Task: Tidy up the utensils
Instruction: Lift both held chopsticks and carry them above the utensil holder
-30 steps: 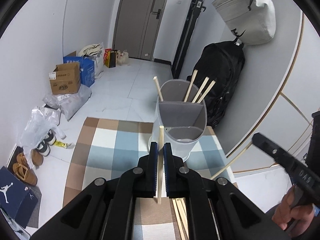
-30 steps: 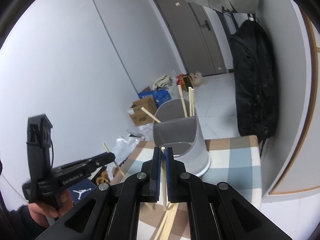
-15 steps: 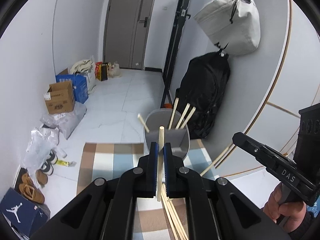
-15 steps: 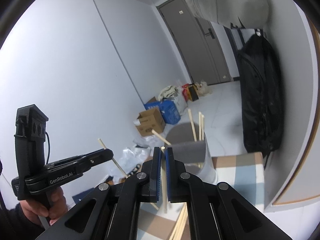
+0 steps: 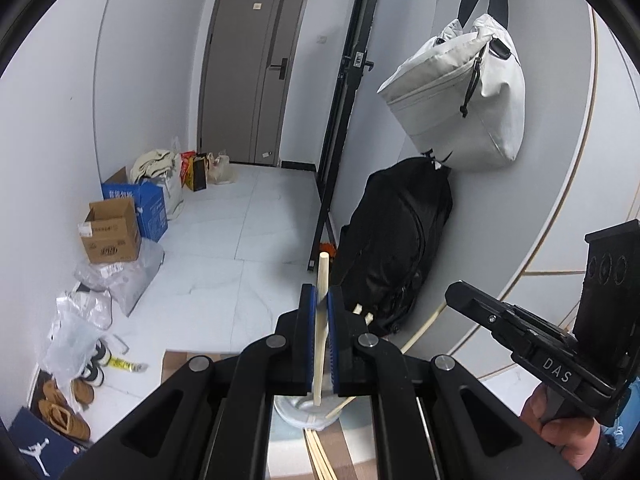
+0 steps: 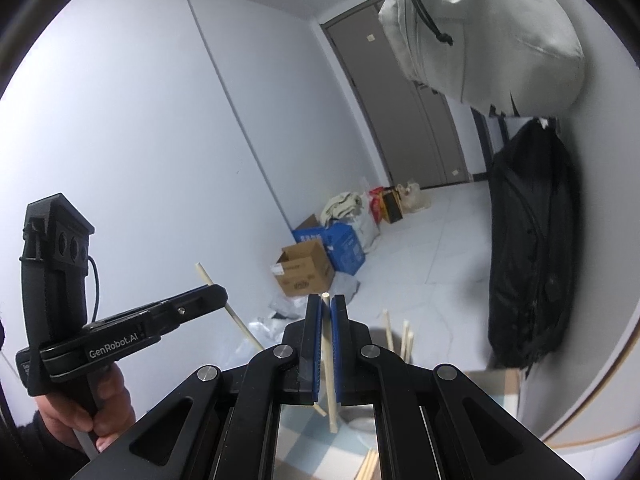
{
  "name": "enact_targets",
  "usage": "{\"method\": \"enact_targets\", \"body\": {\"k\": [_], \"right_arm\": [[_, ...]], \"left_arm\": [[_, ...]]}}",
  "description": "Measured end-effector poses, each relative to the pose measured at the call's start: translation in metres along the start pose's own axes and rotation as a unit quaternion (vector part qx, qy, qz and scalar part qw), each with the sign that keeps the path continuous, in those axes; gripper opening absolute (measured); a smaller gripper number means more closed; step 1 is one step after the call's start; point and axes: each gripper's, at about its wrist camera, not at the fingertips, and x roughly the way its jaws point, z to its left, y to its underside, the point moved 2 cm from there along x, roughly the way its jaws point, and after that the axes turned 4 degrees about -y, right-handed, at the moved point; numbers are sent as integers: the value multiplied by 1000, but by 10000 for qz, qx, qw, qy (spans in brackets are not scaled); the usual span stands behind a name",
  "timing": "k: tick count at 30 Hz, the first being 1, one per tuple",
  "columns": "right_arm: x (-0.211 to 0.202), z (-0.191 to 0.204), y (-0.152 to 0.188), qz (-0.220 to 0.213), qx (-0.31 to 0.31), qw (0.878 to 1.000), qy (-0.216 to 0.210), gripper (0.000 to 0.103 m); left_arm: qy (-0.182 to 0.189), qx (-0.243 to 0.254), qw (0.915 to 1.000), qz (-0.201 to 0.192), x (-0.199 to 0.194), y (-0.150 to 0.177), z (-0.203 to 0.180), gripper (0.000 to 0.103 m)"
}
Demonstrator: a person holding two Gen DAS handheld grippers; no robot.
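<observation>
So we've got the left gripper w/ fingers pinching a chopstick about upright, and the right gripper pinching its own stick the same way, both held above the table. Below & just beyond the tips sits the grey holder w/ a few sticks already poking out, more loose sticks lying near us on the checked cloth.

Plain white walls, pale tiled floor, grey door at the far end, cardboard boxes along the left wall, black backpack on the right.
</observation>
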Motion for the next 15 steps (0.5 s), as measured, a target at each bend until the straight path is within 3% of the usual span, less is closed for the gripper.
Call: {"method": "enact_targets", "body": {"k": [9,15], "right_arm": [[18,-3,-42,-136,-320,9991,243,4],[37,-7,-50,-95,-506,9980,377,4]], "left_arm": [[-109,225,9997,3,29,-25,0,2],[-92,236,9996,136,51,-29,6,2]]}}
